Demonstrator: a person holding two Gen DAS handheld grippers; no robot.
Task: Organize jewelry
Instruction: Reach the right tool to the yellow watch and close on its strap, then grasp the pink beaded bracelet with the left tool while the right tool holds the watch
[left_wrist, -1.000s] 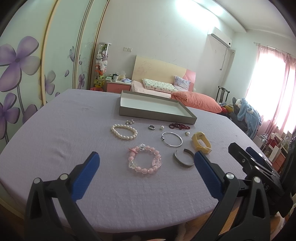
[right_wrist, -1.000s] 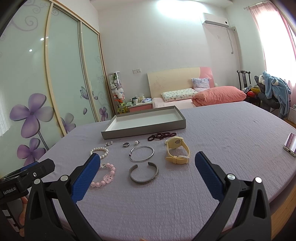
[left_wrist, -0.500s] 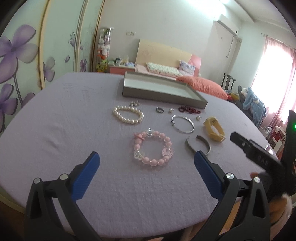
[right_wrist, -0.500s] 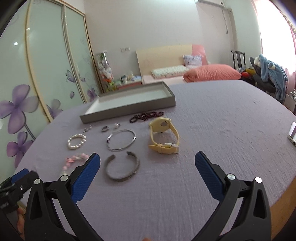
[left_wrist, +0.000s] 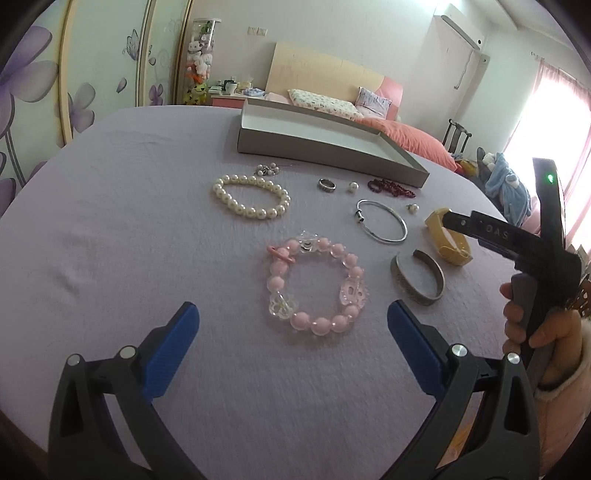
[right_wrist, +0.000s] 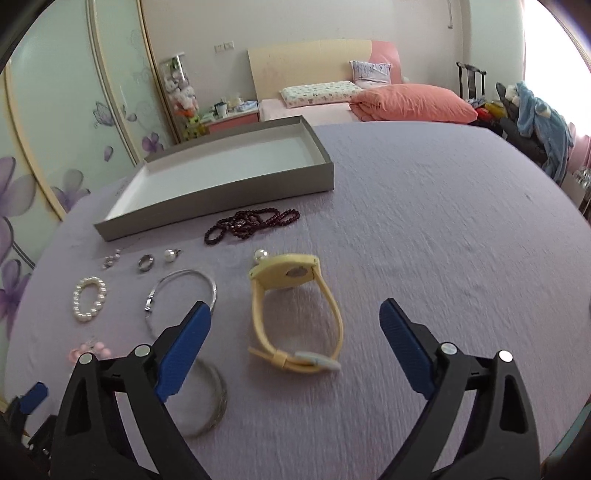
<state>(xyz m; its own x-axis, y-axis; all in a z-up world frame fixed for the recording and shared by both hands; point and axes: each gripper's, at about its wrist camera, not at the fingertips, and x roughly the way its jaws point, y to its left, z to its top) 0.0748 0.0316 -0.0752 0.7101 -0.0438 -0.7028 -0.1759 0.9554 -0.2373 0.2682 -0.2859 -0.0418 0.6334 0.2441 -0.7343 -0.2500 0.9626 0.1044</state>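
Just ahead of the left gripper (left_wrist: 291, 325), jaws spread and empty, lies the pink bead bracelet (left_wrist: 317, 286). Between the right gripper's (right_wrist: 295, 332) spread, empty fingers lies the yellow watch (right_wrist: 293, 310); grey tray (right_wrist: 221, 195) beyond.

Tray (left_wrist: 325, 147) behind the jewelry; pearl bracelet (left_wrist: 251, 197) left, watch (right_wrist: 291, 314) right, on the table (left_wrist: 110, 221).
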